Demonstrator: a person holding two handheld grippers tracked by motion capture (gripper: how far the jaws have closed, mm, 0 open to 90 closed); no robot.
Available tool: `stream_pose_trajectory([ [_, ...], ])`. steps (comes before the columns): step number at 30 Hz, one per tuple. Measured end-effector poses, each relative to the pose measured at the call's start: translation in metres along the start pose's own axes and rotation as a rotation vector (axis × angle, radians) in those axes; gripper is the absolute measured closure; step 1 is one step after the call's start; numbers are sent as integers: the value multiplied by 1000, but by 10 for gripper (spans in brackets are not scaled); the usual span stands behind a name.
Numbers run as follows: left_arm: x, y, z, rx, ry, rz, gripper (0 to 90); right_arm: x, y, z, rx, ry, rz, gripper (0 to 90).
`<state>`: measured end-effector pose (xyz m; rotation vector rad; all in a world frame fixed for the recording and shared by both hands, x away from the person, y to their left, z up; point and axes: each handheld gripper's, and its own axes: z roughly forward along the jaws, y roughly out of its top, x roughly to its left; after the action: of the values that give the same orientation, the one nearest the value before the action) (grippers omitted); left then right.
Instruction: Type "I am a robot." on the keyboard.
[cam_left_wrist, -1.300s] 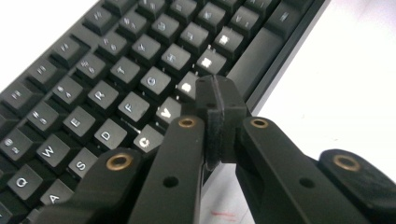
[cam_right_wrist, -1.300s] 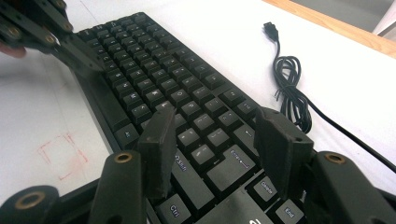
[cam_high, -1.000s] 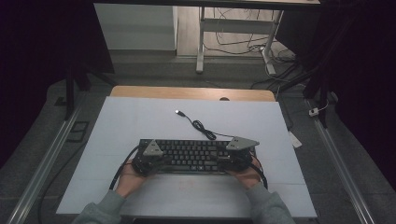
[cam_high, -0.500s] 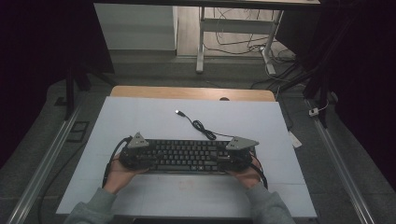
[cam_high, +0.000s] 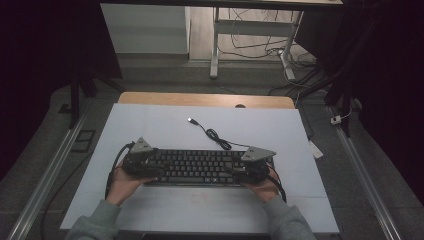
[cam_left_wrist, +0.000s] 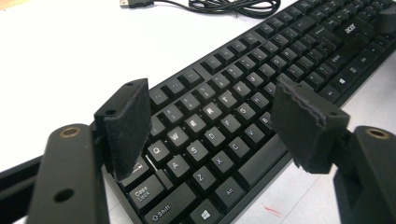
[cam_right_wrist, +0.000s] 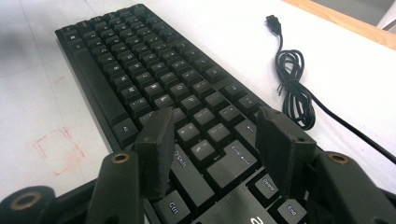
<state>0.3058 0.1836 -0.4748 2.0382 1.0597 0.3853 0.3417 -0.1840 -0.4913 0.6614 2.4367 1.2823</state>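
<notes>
A black keyboard (cam_high: 200, 167) lies flat on the white table top, near the front. Its black cable (cam_high: 215, 135) coils behind it and ends in a loose USB plug (cam_high: 191, 120). My left gripper (cam_high: 142, 161) is at the keyboard's left end. In the left gripper view it (cam_left_wrist: 212, 100) stands open, its pads (cam_left_wrist: 128, 121) straddling the left-hand keys (cam_left_wrist: 210, 135). My right gripper (cam_high: 252, 169) is at the right end. It (cam_right_wrist: 217, 123) is open too, jaws over the Enter and Shift keys of the keyboard (cam_right_wrist: 140, 60). The cable coil (cam_right_wrist: 292, 88) lies beyond.
The white table top (cam_high: 150, 125) has a wooden strip (cam_high: 205, 100) along its far edge. Faint red marks (cam_right_wrist: 58, 149) are drawn on it in front of the keyboard. Metal rails (cam_high: 50, 170) run along both sides, and a desk frame (cam_high: 215, 45) stands behind.
My left gripper has slid left along the keyboard to its left end. The right gripper and the keyboard have stayed where they were.
</notes>
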Motion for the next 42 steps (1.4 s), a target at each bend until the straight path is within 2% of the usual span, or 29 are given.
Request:
stream_pose_trajectory([
  [7,4,3,8,21,-3,-4,269,0,0,1,4,-2,-3,478],
  [10,6,3,12,37,-15,8,304,0,0,1,4,-2,-3,478],
  [15,6,2,16,64,-12,43,420,-1,-1,1,4,-1,-2,478],
  [20,8,0,17,93,-1,58,519,-1,-1,1,7,-2,-3,478],
  [26,13,-6,22,139,10,58,652,0,-1,2,11,-1,-4,478],
  [33,16,-10,27,182,13,57,872,0,-1,2,13,-1,-6,476],
  [42,18,-15,34,232,39,57,887,0,-1,2,13,-4,-7,467],
])
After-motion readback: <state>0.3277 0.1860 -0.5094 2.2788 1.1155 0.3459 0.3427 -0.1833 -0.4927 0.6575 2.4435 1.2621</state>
